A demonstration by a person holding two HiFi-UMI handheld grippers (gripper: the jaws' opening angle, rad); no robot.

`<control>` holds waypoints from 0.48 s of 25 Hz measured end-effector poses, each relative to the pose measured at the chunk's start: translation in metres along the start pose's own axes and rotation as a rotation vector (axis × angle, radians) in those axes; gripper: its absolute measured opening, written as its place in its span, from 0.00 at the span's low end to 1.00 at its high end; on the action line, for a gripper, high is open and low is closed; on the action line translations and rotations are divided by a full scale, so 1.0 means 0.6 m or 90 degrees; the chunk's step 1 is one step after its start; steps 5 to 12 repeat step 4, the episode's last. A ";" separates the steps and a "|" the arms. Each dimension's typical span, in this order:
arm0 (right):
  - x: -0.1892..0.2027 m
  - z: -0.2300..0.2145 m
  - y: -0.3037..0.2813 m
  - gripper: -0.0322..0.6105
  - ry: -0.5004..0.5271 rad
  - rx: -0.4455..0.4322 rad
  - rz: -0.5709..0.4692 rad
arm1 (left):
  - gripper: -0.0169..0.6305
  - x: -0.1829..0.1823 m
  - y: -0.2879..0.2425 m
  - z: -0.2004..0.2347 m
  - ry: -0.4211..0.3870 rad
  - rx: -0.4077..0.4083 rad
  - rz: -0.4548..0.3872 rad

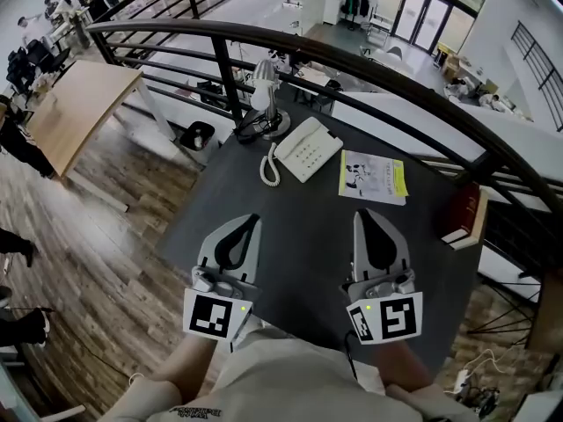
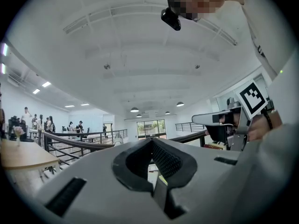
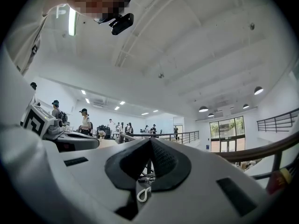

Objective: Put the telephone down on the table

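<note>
Leave left hand-held gripper [image 1: 256,219] and right hand-held gripper [image 1: 361,214] as found: jaws together, empty, low above matte dark counter [image 1: 299,244]. Farther off, note boxy white plastic telephone [image 1: 305,148] already lying flat there, springy coiled cord [image 1: 268,170] at its left; judged done, so avoid snagging that cord.

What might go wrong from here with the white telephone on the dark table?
The white telephone lies close to the white desk lamp at the dark table's far edge; a nudge may knock either. Its coiled cord loops loose and may snag. Left gripper and right gripper are shut; neither can grasp yet.
</note>
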State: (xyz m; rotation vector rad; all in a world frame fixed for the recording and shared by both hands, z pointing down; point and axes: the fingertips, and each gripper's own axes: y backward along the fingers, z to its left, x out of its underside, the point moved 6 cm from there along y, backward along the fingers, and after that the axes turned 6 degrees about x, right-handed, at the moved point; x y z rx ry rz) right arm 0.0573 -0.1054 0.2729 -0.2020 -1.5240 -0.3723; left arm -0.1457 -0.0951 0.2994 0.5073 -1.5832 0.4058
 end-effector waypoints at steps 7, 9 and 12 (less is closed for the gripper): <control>-0.006 -0.009 -0.002 0.05 0.011 0.010 -0.002 | 0.03 0.000 0.002 -0.002 0.002 0.007 0.002; -0.006 -0.009 -0.002 0.05 0.011 0.010 -0.002 | 0.03 0.000 0.002 -0.002 0.002 0.007 0.002; -0.006 -0.009 -0.002 0.05 0.011 0.010 -0.002 | 0.03 0.000 0.002 -0.002 0.002 0.007 0.002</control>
